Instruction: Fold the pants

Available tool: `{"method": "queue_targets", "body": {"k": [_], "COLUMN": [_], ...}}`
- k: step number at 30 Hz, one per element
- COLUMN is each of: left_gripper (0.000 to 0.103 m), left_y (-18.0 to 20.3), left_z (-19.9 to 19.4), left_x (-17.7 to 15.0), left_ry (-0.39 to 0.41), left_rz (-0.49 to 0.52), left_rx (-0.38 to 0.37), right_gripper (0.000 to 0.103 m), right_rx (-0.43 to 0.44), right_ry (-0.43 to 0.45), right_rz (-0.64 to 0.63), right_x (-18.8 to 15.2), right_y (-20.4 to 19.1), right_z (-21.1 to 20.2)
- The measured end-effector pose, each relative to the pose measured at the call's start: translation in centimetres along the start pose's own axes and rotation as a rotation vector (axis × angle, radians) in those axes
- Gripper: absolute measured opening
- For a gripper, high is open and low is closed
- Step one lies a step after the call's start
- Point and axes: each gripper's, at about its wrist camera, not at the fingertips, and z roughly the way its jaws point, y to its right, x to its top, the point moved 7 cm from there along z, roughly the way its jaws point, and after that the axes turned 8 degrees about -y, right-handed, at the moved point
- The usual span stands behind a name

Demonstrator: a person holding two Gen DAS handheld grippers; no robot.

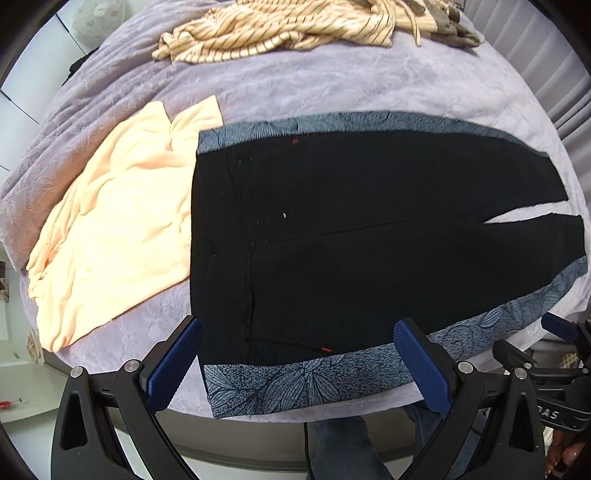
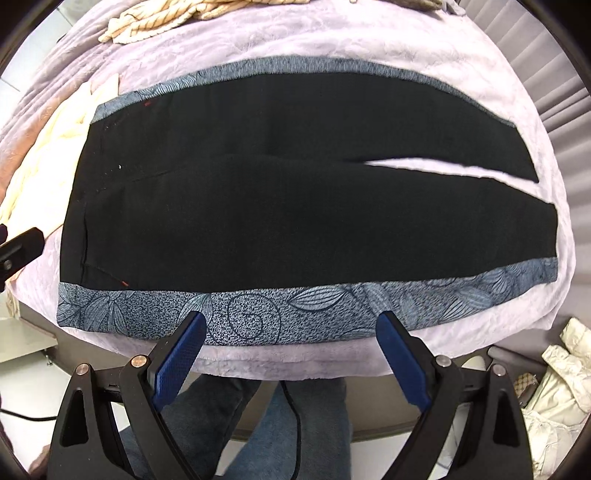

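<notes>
Since the pants [image 1: 369, 236] lie spread flat on the bed [image 1: 332, 88], legs side by side, no fold is made yet. Both the left gripper [image 1: 299, 362] and right gripper [image 2: 291, 354] hang spread apart, empty, at the near edge.

A lavender quilted bedspread [image 1: 332, 85] covers the bed, its surface crinkled with a leafy embossed pattern. At nine o'clock in the left wrist view a peach garment [image 1: 110, 229] lies spread flat on it. At twelve o'clock a cream striped garment [image 1: 280, 33] sits crumpled beside grey fabric [image 1: 454, 26]. Off the bed, at four o'clock in the right wrist view, lies a white puffy jacket [image 2: 557, 391]. Blue jeans legs [image 2: 221, 424] show at six o'clock.
</notes>
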Motion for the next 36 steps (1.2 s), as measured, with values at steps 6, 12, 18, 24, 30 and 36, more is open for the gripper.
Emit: {"method": "queue_targets", "body": {"k": [6,12,18,24,30,36], "left_gripper": [0.103,0.101,0.093,0.093,0.093,0.093], "left_y": [-0.4,-1.0,-1.0,-0.2,0.0,-1.1], "left_z": [3.9,6.9,8.0,7.9,7.4,7.3], "left_x": [-1.2,-4.3,-7.1,-8.4,-10.2,-13.9], "left_ry": [-0.022,-0.070,-0.094,-0.093,-0.090,-0.108], "left_rz": [-0.062,-0.186,-0.228,-0.211,-0.243,-0.339], "left_rx": [-0.013,-0.183,-0.265,-0.287,-0.354,-0.404], "right_gripper": [0.095,0.050,0.049,0.051,0.051,0.051], "right_rx": [0.226,0.624,0.733,0.887,0.933,0.994], "right_ry": [-0.038,-0.085,-0.163,-0.044,-0.071,-0.138], "right_rz": [0.056,0.160,0.270,0.331,0.230,0.198], "right_x": [0.1,-0.4,-3.2,-1.9,-0.5,0.6], "right_y": [0.6,3.3,6.6,6.7,2.3,-3.1], "right_z": [2.2,4.8,9.0,8.6,9.3,10.5]}}
